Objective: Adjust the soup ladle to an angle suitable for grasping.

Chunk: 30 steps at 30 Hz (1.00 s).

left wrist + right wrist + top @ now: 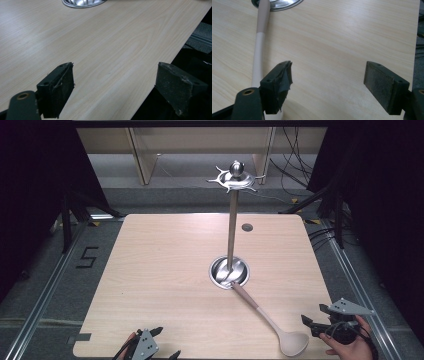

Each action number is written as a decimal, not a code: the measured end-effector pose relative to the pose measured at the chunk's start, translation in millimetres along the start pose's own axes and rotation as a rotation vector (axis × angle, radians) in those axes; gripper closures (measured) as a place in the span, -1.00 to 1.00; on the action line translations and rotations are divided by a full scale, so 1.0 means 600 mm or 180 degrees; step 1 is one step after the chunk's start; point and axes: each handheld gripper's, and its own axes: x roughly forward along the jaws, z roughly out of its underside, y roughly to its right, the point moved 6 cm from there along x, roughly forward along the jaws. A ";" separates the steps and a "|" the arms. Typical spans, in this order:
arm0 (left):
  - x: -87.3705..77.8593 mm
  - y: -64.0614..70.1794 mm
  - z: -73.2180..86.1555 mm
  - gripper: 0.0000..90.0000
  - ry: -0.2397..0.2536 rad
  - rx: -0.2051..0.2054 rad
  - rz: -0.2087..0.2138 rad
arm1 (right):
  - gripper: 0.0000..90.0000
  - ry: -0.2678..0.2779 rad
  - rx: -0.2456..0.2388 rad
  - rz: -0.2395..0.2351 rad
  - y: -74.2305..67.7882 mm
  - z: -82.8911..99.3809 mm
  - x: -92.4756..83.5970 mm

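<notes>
Right gripper [309, 323] sits at the table's [165, 270] near right corner, jaws spread wide with nothing between them; in the right gripper view bare wood fills the gap. Ladle [272, 322] lies just to that gripper's left, bowl close beside the jaw tips, handle [259, 45] running away from it toward the stand [231, 227], whose round base [229, 271] the handle end touches or overlaps; I cannot tell which. Left gripper [165, 342] is also released and empty, well off to the ladle's far side at the near edge. Likely job: pick up the ladle and hang it on the stand's hooked top [233, 180]. Risks, as I judge them: the handle is slim, round and smooth, so a pinch off its axis could make it roll out or skid across the wood. Grabbing too near the bowl leaves the long handle swinging, and it could knock the tall thin post. The bowl lies close to the near edge; a nudge from the closer jaw could push it off. The worn, frayed pad [284, 75] on one jaw may grip unevenly.
</notes>
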 end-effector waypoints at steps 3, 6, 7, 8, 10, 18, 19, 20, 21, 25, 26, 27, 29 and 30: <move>-0.001 -0.002 -0.001 -0.67 0.0003 0.0067 -0.0006 | -0.48 -0.0049 -0.0027 -0.0002 -0.006 -0.009 0.001; -0.001 -0.003 -0.001 -0.67 -0.0012 0.0079 -0.0006 | -0.48 -0.0029 -0.0265 -0.0038 -0.006 -0.018 0.007; 0.000 -0.004 -0.001 -0.67 -0.0012 0.0103 -0.0021 | -0.47 -0.0093 -0.0162 -0.0025 -0.014 -0.018 0.005; 0.000 -0.002 0.000 -0.67 -0.0012 0.0069 -0.0026 | -0.44 -0.0104 -0.0182 -0.0064 -0.017 -0.021 0.006; 0.002 -0.001 0.000 -0.67 -0.0021 0.0025 -0.0004 | -0.43 -0.0111 -0.0320 -0.0124 -0.022 -0.032 0.009; 0.001 -0.005 0.001 -0.67 -0.0039 0.0059 -0.0059 | -0.43 -0.0187 -0.0468 -0.0248 -0.059 -0.060 0.019; 0.001 -0.001 0.000 -0.67 -0.0007 -0.0003 -0.0020 | -0.43 -0.0193 -0.0435 -0.0245 -0.065 -0.061 0.019; 0.001 -0.001 0.000 -0.67 -0.0007 -0.0003 -0.0020 | -0.43 -0.0193 -0.0435 -0.0245 -0.065 -0.061 0.019; 0.000 -0.001 0.000 -0.67 -0.0012 0.0008 -0.0019 | -0.44 -0.0212 -0.0491 -0.0256 -0.065 -0.066 0.020; 0.001 -0.002 0.001 -0.67 -0.0016 -0.0004 -0.0018 | -0.47 -0.0289 -0.0525 -0.0292 -0.075 -0.078 0.025; 0.002 -0.002 0.000 -0.67 0.0004 0.0001 -0.0034 | -0.47 -0.0308 -0.0572 -0.0286 -0.076 -0.081 0.027; 0.000 -0.006 0.002 -0.67 -0.0076 0.0077 -0.0050 | -0.48 -0.0369 -0.0530 -0.0311 -0.080 -0.082 0.029; 0.000 -0.006 0.001 -0.67 -0.0067 0.0070 -0.0050 | -0.48 -0.0410 -0.0556 -0.0313 -0.085 -0.085 0.034; 0.000 -0.004 0.000 -0.67 -0.0016 -0.0005 -0.0026 | -0.47 -0.0479 -0.0589 -0.0324 -0.093 -0.089 0.041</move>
